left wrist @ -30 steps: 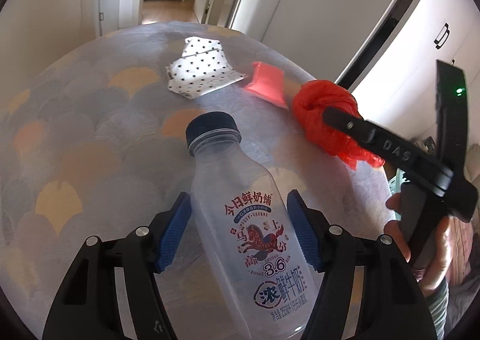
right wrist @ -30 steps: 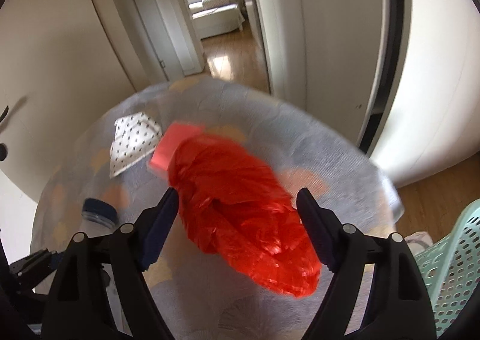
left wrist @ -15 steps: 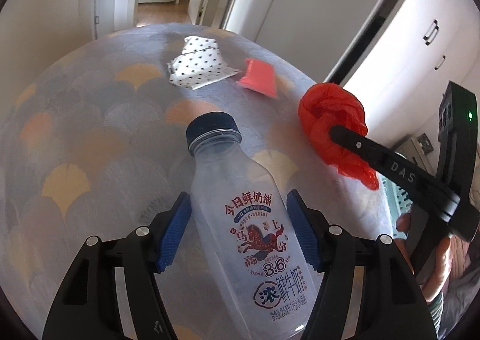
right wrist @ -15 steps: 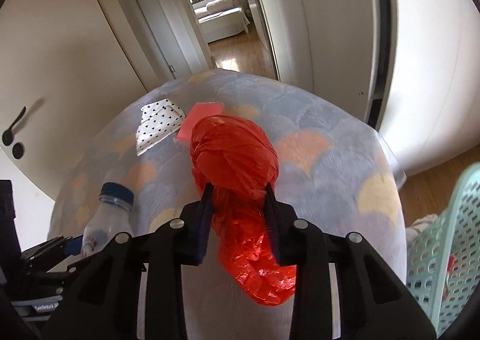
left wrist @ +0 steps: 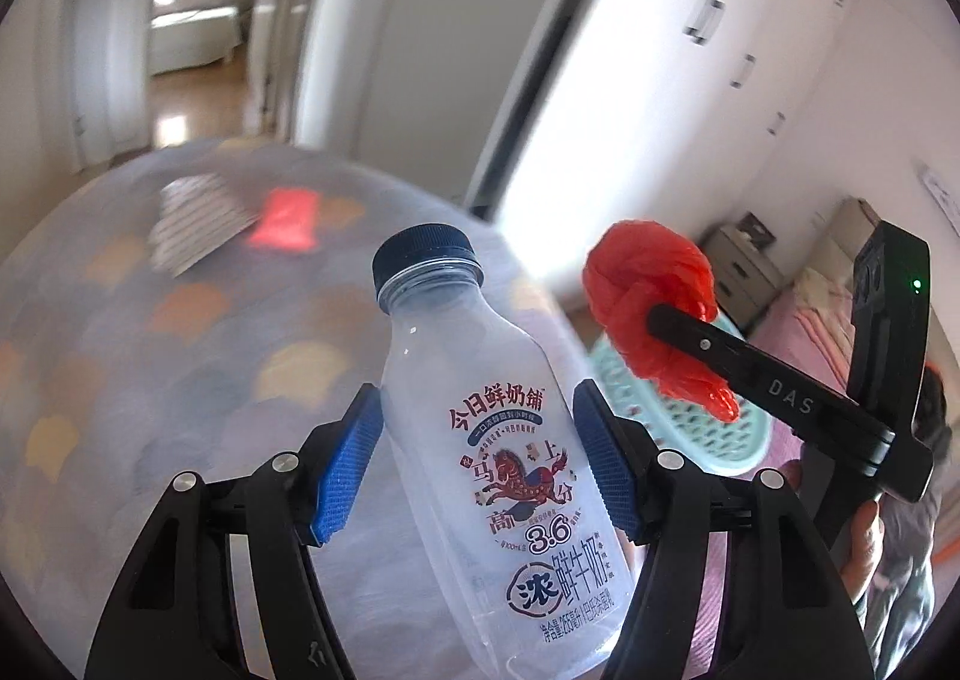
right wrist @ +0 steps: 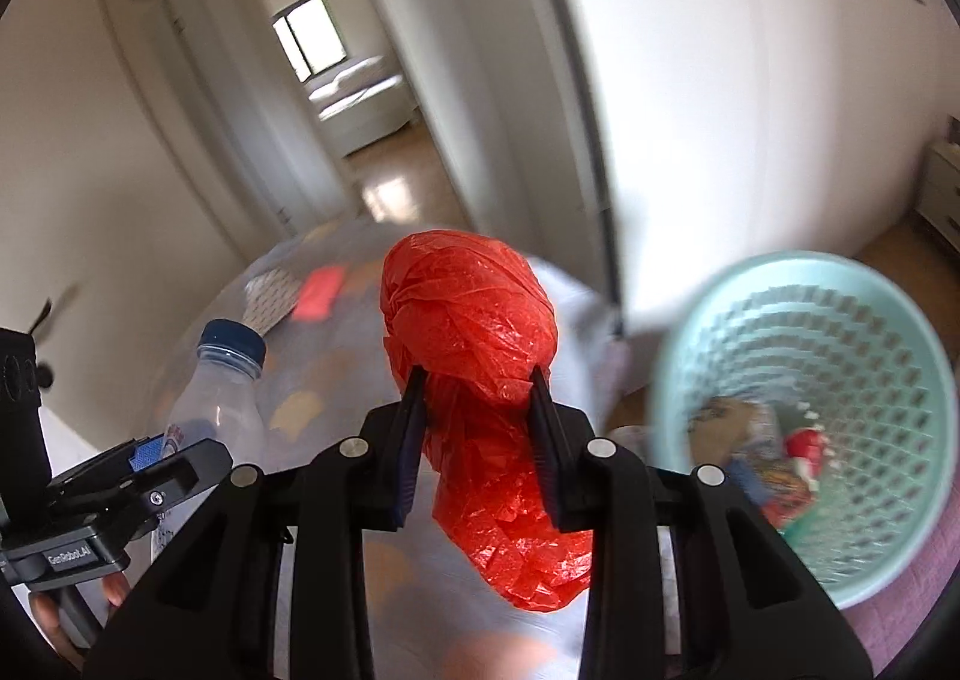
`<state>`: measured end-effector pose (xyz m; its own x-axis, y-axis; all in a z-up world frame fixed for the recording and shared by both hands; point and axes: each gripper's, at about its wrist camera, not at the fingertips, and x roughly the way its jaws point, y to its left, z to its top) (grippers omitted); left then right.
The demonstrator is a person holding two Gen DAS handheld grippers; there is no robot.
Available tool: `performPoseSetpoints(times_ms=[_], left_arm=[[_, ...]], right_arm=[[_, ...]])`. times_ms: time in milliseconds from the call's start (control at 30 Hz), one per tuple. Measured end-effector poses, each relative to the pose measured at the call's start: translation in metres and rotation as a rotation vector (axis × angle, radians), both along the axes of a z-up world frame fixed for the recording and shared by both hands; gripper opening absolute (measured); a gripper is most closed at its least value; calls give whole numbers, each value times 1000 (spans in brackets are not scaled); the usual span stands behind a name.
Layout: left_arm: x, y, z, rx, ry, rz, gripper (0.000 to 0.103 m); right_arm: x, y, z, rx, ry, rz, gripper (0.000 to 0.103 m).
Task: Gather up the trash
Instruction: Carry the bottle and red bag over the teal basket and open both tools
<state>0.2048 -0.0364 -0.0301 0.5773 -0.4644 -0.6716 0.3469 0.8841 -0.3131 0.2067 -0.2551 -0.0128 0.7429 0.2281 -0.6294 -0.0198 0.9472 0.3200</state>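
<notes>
My left gripper [left wrist: 477, 416] is shut on a clear plastic milk bottle [left wrist: 498, 440] with a dark blue cap, held off the round patterned table [left wrist: 150, 356]. The bottle also shows in the right wrist view [right wrist: 213, 398]. My right gripper [right wrist: 477, 380] is shut on a knotted red plastic bag [right wrist: 474, 320], lifted above the table; the bag also shows in the left wrist view [left wrist: 648, 296]. A mint green mesh waste basket [right wrist: 840, 344] with trash inside stands low to the right, its rim also visible in the left wrist view [left wrist: 708, 458].
A dotted white paper [left wrist: 192, 218] and a small red packet [left wrist: 285, 218] lie on the far side of the table. White cupboard doors [left wrist: 660, 80] rise behind the table. A hallway [right wrist: 384, 182] opens at the back.
Both grippers have lifted their loads off the table and swung right. The waste basket has come into both views. The right gripper has stayed shut on the red bag.
</notes>
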Motion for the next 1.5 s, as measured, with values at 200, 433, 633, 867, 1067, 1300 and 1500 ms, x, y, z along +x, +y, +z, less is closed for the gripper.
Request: performPoseSetpoints(times_ms=[200,433,633,867,1067,1300,1500], left_arm=[[-2,-70,19,6,-38,-157,63],[15,-142,27,-32,-25,-320,63],[34,-202,14,-12,-20,-352,63],[46,-255,-10,58,-29,-354,63],[57,-266,-26,72,-5,-347,63],[70,-279,-38,72,-3,-312,68],[68,-260,-32,48,-17,-286,79]], right_arm=[[-36,-68,22,-9,-57,-175,29],[-60,-126,14,4,-29,-353,29],[-69,-164,0,80,-4,-440,29],[-79,-182,-12,88,26,-496,29],[-76,-188,-17,86,40,-511,30],[-63,-188,-18,80,63,-528,35],[-61,-179,-12,56,55,-533,46]])
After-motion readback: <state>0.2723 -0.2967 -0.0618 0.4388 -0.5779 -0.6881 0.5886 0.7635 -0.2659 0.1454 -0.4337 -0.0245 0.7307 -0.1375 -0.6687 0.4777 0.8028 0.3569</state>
